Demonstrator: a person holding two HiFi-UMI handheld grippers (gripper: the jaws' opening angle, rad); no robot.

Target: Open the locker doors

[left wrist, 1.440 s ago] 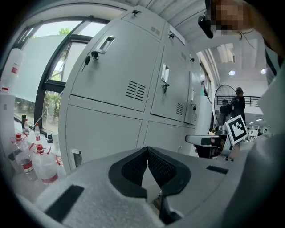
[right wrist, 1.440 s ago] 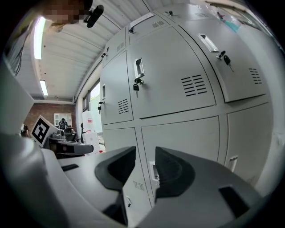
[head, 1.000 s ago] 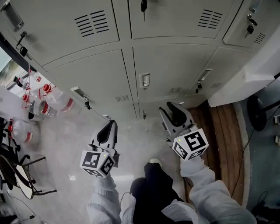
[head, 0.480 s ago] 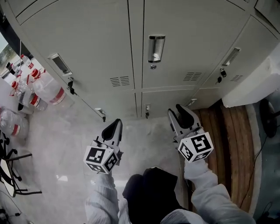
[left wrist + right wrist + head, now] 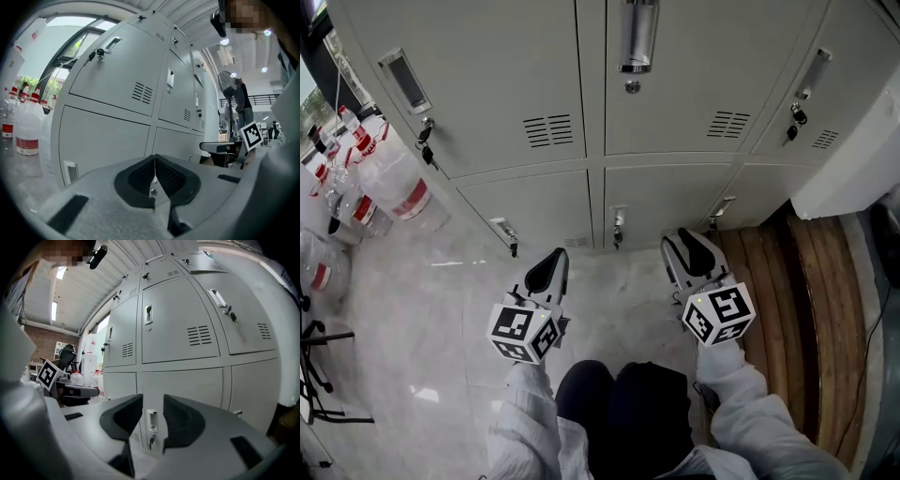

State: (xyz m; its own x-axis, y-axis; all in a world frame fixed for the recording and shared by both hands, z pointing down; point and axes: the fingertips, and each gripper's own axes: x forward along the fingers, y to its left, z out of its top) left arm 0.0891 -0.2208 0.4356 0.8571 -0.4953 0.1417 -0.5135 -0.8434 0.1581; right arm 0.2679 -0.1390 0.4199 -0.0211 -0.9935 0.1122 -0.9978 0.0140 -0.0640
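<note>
Grey lockers [image 5: 581,103] fill the top of the head view, all doors closed. The bottom-row middle door [image 5: 675,192] has a recessed handle [image 5: 619,218] with a key under it. My left gripper [image 5: 553,258] hovers over the floor before the bottom-left door [image 5: 539,211], jaws shut with nothing in them [image 5: 154,161]. My right gripper [image 5: 686,242] is open and empty, short of the lockers. In the right gripper view, the bottom door's handle [image 5: 152,420] shows through the gap of the right gripper [image 5: 153,404], farther off and untouched.
Large water bottles [image 5: 394,183] stand on the floor at the left. Wooden boards [image 5: 811,309] lie at the right under a white block [image 5: 853,159]. A chair base [image 5: 314,361] is at the far left. The person's knees [image 5: 619,394] are below the grippers.
The view has dropped: the lockers slid up in the picture and the bottom row has come into view. Both grippers now sit level with that bottom row, jaws unchanged.
</note>
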